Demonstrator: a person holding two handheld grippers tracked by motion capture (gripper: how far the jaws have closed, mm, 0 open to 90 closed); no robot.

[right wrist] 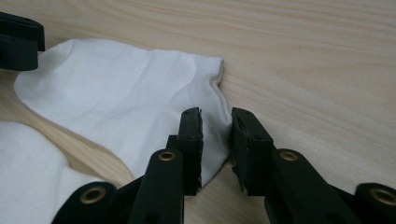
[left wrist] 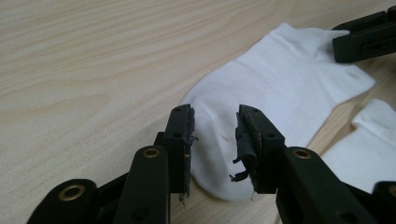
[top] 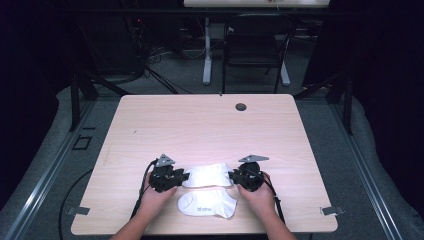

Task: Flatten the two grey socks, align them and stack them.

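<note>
**Two white socks on the counter**

Nearest the person lies a white sock with grey print [top: 207, 204] — flat, well apart from either claw. Just beyond it a plain white sock [top: 207, 175] lies stretched left to right on the pale wood counter [top: 200, 125], smooth with faint creases. The left claw [left wrist: 214, 140] stands open around its rounded toe end; the right claw [right wrist: 217, 140] stands open around its cuff end — neither pinching the fabric.
</note>
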